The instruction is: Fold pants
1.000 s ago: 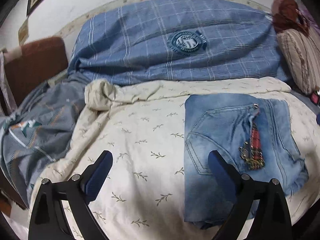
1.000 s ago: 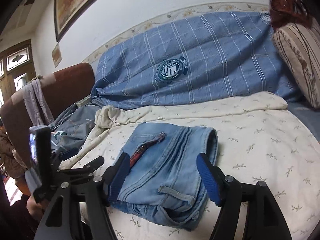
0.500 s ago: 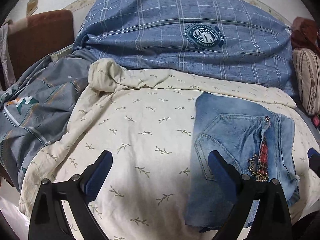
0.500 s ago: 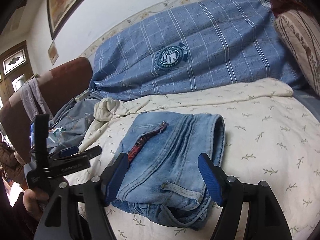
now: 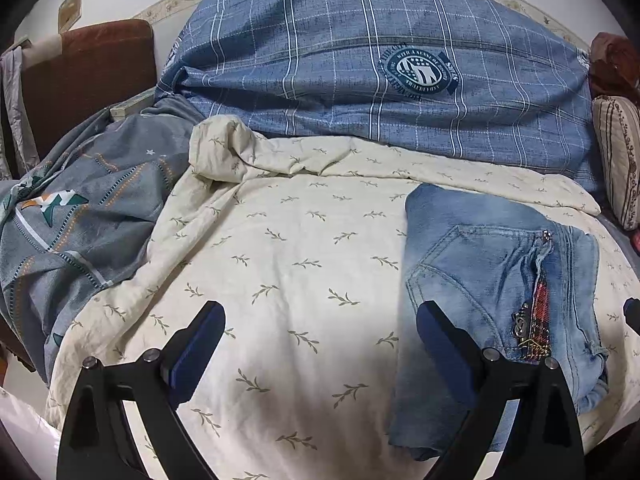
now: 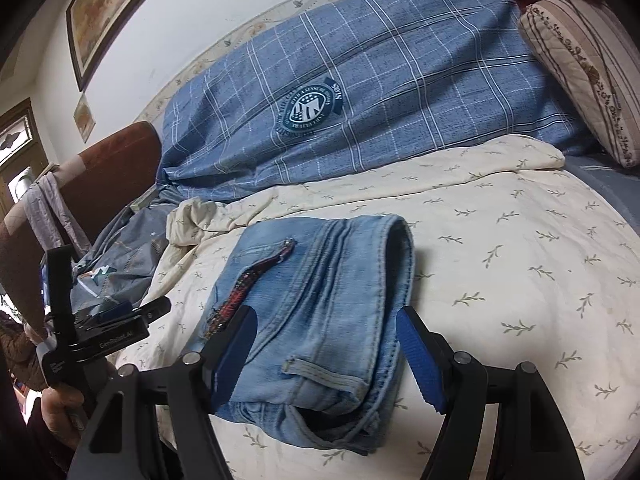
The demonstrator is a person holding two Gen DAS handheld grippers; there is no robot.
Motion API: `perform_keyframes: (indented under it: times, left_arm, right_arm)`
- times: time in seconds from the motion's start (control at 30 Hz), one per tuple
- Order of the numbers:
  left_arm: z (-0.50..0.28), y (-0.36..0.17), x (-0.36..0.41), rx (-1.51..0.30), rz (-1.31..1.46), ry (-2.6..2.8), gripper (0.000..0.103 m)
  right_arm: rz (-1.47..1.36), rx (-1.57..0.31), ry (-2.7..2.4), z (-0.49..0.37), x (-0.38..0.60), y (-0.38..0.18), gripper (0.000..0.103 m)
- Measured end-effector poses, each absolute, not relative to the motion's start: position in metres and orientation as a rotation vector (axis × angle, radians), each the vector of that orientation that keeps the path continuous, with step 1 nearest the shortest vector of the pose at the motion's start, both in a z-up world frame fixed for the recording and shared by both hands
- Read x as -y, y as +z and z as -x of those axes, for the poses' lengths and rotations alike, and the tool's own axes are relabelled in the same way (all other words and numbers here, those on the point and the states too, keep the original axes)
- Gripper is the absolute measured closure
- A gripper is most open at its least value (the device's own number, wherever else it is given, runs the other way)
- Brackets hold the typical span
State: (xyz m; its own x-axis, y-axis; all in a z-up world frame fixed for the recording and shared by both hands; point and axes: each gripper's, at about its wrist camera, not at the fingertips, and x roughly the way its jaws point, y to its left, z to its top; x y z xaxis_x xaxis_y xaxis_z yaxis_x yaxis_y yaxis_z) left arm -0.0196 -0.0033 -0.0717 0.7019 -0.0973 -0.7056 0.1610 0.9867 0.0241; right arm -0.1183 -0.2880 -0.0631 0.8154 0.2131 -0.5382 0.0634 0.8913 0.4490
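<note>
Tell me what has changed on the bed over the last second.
Both views have shifted a little, so the hands moved slightly; nothing was gripped or released. The folded jeans lie just as before on the cream sheet, and the left gripper and right gripper stay open.

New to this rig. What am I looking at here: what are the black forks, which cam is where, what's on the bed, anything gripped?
No robot arm: a person carries a two-finger gripper in each hand, each with a fisheye camera looking along its fingers. The black forks with blue pads are those fingers. One view is from the left gripper, the other from the right gripper. On the cream bedspread lie folded jeans, with a blue plaid pillow behind. Both grippers are open and hold nothing; the right one's fingers straddle the jeans without pressing them.
</note>
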Motion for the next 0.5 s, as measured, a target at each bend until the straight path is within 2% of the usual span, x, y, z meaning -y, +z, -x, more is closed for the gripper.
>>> perform_keyframes:
  times: [0.5]
  left_arm:
    - [0.023, -0.09, 0.033, -0.839, -0.215, -0.207, 0.006]
  right_arm:
    - [-0.478, -0.632, 0.214, 0.118, 0.278, -0.067, 0.028]
